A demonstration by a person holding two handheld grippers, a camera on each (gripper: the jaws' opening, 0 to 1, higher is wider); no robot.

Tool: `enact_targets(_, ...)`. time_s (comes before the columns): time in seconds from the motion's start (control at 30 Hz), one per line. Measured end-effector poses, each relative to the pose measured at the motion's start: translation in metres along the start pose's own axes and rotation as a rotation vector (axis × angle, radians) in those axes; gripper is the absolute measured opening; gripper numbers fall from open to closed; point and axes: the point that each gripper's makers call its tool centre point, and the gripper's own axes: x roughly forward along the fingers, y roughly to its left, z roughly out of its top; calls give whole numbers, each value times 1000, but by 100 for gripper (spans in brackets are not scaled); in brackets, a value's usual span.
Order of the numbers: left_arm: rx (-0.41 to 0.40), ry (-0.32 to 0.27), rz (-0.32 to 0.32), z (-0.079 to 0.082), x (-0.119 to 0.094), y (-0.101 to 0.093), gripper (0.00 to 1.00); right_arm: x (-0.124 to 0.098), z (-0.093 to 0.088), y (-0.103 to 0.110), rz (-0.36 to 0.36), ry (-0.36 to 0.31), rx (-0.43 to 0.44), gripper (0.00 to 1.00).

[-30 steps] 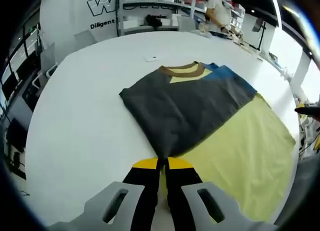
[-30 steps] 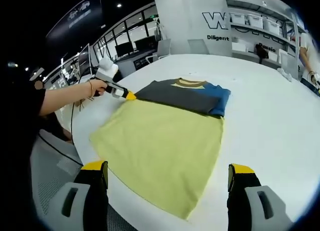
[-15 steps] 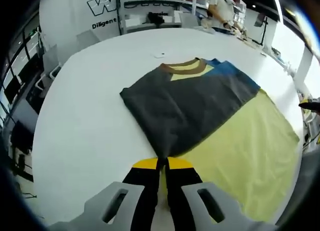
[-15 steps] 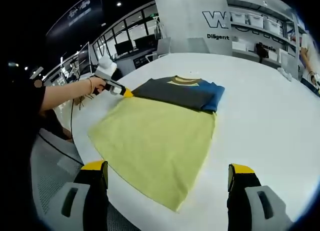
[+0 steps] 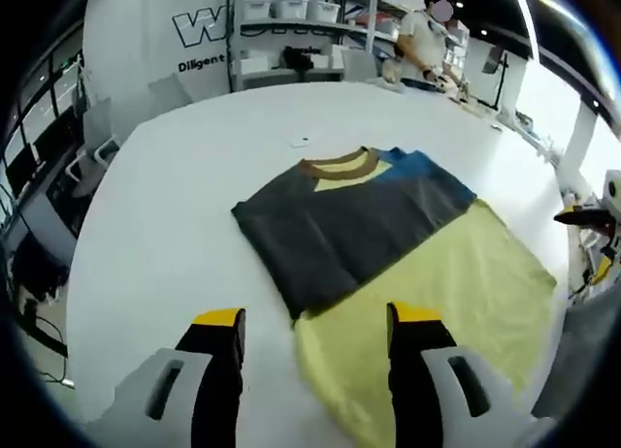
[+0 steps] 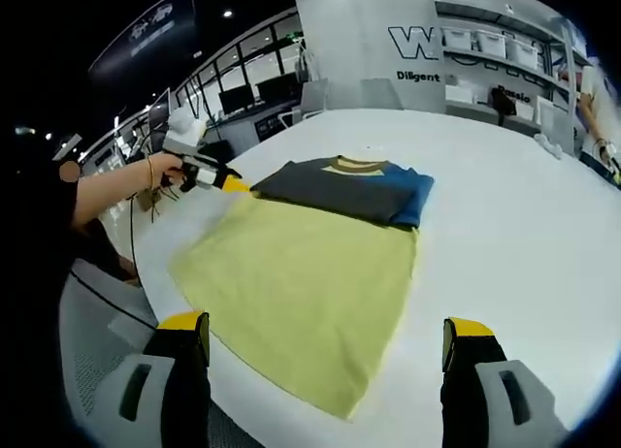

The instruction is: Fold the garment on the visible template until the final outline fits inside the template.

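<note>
You opened your left gripper (image 5: pixel 315 327) and let go of the folded dark grey shirt (image 5: pixel 344 220), which lay just ahead of its jaws across the yellow cloth template (image 6: pixel 301 293) on the white table (image 6: pixel 505 225), while your right gripper (image 6: pixel 325 336) hung open, so one fold looked finished.

The garment (image 5: pixel 359 225) is dark grey with a blue sleeve and brown collar. The template (image 6: pixel 301 293) under it is pale yellow-green, on a white table (image 5: pixel 165 225).
</note>
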Motion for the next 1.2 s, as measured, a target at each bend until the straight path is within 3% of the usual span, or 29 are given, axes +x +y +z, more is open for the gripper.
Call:
enact_targets(0.2, 13, 11, -43, -13, -17, -19, 82, 3, -1, 6, 18, 12, -7, 99)
enact_targets(0.33, -63, 39, -74, -26, -27, -30, 83, 4, -2, 10, 24, 18, -5, 99)
enact_targets(0.4, -71, 16, -94, -29, -32, -36, 85, 4, -1, 10, 23, 17, -4, 99)
enact_targets(0.67, -52, 56, -81, -46, -43, -44, 93, 7, -6, 11, 10, 38, -5, 99)
enact_targets(1.2, -87, 70, -55, -76, -60, -53, 89, 7, -36, 15, 4, 98, 21, 99)
